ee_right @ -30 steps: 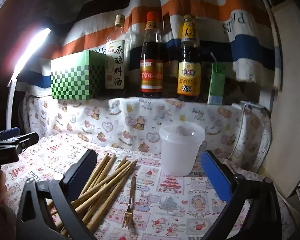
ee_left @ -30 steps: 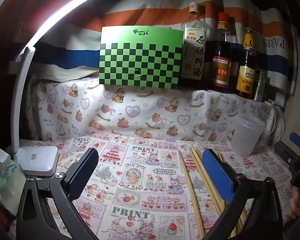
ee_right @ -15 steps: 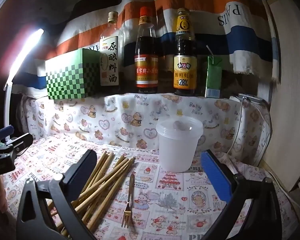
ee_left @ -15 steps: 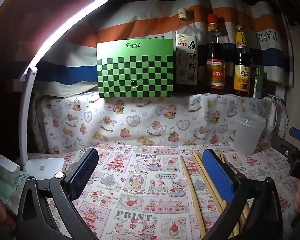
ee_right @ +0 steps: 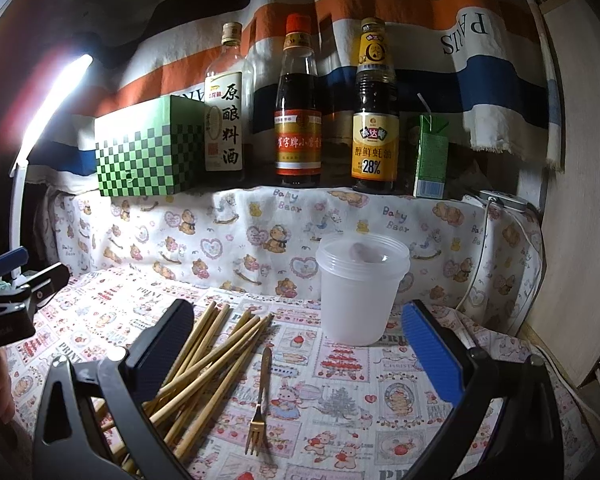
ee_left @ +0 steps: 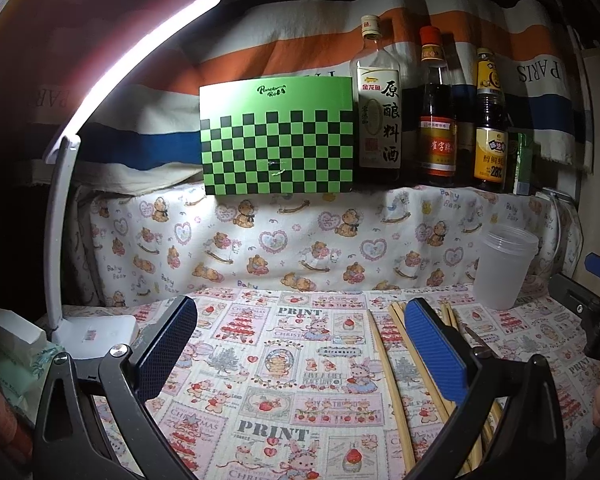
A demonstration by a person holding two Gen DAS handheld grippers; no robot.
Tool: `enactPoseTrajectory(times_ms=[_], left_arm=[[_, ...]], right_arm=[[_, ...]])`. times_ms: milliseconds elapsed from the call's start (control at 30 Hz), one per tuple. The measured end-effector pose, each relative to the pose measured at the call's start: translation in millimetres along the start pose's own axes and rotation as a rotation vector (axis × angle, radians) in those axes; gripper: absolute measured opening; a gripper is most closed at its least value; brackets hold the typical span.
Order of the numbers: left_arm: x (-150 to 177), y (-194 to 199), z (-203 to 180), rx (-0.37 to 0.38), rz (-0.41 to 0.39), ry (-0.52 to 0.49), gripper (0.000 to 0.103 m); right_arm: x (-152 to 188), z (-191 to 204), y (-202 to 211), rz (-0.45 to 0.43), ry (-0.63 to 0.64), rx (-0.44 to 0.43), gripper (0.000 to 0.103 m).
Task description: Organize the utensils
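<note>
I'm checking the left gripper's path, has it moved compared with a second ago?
Yes. In its own view the checkered box and bottles slid left and sit lower, so the left gripper has turned right and pulled back.

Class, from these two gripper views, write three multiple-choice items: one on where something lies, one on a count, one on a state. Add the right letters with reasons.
1. Where does the fork lie?
A. inside the cup
B. on the cloth, right of the chopsticks
C. on the shelf

2. How many bottles stand on the shelf?
A. one
B. three
C. five

3. How is the right gripper?
A. open, empty
B. shut on the fork
C. shut on the cup

Answers: 1 B, it lies flat beside the chopsticks, in front of the cup. 2 B, three bottles stand between two green boxes. 3 A, its fingers stand wide apart.
</note>
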State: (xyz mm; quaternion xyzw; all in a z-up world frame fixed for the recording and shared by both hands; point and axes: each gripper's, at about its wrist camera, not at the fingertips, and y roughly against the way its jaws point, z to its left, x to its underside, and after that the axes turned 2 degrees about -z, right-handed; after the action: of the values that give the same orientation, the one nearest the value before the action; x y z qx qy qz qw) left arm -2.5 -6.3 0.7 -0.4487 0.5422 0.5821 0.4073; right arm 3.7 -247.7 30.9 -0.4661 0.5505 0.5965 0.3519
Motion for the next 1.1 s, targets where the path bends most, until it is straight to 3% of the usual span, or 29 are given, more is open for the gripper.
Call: enactPoseTrajectory(times_ms=[1100], left_arm=[[0.8, -3.3, 0.6, -0.001, 0.006, -0.005, 0.103]], right_arm=[[-1.3, 4.3, 2.7, -0.009, 0.033, 0.003, 0.103]])
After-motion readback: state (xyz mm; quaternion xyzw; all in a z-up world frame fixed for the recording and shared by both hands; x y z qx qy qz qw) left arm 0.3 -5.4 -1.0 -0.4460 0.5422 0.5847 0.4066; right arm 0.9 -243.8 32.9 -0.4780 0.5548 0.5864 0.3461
